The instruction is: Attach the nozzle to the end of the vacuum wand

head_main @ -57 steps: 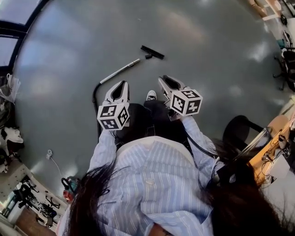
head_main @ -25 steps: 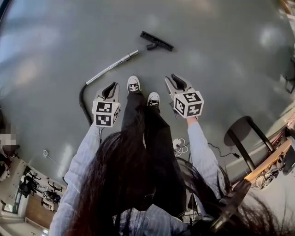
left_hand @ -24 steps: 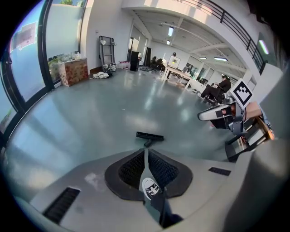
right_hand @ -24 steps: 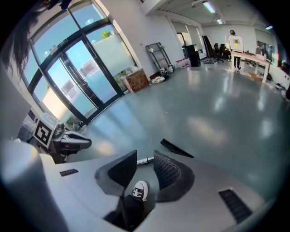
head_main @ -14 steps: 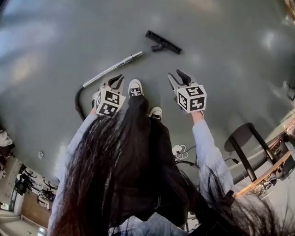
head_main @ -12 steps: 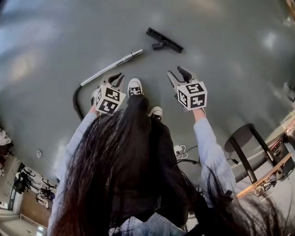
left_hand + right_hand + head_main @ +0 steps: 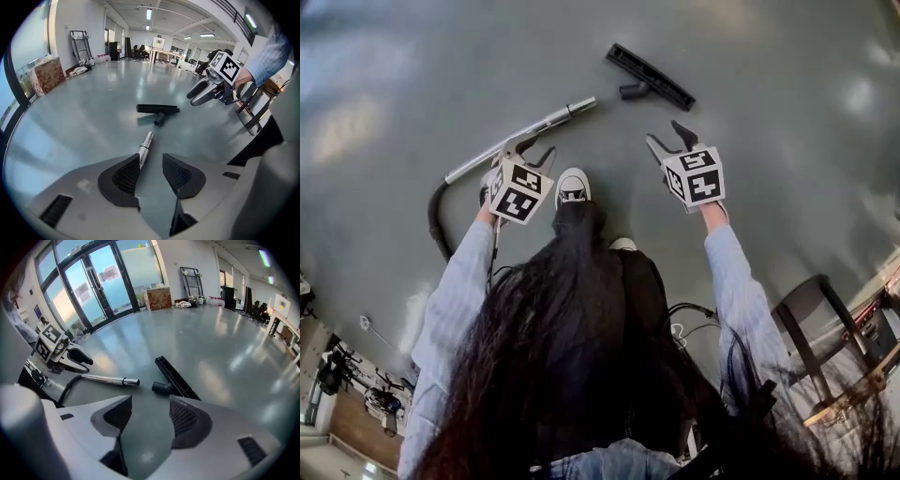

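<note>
A black floor nozzle (image 7: 652,77) (image 7: 158,109) (image 7: 176,377) lies on the grey floor, apart from the silver vacuum wand (image 7: 525,136) (image 7: 145,145) (image 7: 105,379), whose black hose (image 7: 436,220) curves off to the left. My left gripper (image 7: 534,150) (image 7: 151,161) hangs just over the wand's middle, jaws opening, nothing between them. My right gripper (image 7: 670,139) (image 7: 150,404) hovers short of the nozzle's socket, jaws also opening and empty. Each gripper shows in the other's view: the right gripper (image 7: 206,91) and the left gripper (image 7: 70,359).
The person's shoe (image 7: 572,187) stands between the two grippers. A stool (image 7: 806,309) and loose cables (image 7: 689,319) are at the lower right. Glass doors (image 7: 93,287), a cardboard box (image 7: 157,298) and a hand truck (image 7: 79,44) stand far off.
The person has bent down, and both grippers have sunk toward the floor, closer to the wand and nozzle. Both pairs of jaws have opened from nearly shut.
</note>
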### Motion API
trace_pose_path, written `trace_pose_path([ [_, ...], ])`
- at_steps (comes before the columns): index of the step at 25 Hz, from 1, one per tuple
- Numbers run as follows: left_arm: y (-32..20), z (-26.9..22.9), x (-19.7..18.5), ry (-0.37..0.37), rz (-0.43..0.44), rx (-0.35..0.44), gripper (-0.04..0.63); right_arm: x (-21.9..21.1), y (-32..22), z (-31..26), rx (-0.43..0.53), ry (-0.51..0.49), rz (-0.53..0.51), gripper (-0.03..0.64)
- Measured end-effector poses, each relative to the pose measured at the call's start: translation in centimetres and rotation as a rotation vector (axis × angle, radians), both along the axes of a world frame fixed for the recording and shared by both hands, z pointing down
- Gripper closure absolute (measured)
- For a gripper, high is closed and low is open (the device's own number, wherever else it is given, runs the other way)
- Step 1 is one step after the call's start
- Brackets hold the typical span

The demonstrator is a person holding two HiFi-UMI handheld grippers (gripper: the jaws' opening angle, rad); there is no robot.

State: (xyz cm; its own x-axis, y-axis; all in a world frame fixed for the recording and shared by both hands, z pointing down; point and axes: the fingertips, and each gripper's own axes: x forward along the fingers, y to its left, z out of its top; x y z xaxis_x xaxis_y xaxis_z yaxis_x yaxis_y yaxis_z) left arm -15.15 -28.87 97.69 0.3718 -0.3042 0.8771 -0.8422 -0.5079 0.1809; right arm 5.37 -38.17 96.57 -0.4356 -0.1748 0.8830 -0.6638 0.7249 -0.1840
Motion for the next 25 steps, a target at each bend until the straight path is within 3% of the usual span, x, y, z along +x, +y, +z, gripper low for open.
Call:
trace_pose_path([
  [5, -1.5, 5.3, -0.7, -0.014, -0.013, 0.028, 0.445, 0.4, -2.7, 4.8, 0.11, 0.024, -0.055, 0.37],
  [11, -1.8, 12.2, -1.2, -0.072, 0.061, 0.009, 0.407, 1.4, -6.6, 10.1, 0.245, 0.076, -0.184, 0.339],
  [16, -0.9, 15.0, -1.3, -0.096, 0.07, 0.041, 0.399, 2.9, -8.8, 13.1, 0.324, 0.185, -0.332, 0.327],
  [20, -0.8, 15.6, -1.6, -0.164, 0.123, 0.089, 0.399, 3.3, -10.2, 14.5, 0.277, 0.215, -0.373, 0.325],
  [25, -0.9, 16.0, -1.8, -0.212, 0.148, 0.069, 0.399, 2.8, -9.7, 16.8, 0.217, 0.264, -0.483, 0.327],
])
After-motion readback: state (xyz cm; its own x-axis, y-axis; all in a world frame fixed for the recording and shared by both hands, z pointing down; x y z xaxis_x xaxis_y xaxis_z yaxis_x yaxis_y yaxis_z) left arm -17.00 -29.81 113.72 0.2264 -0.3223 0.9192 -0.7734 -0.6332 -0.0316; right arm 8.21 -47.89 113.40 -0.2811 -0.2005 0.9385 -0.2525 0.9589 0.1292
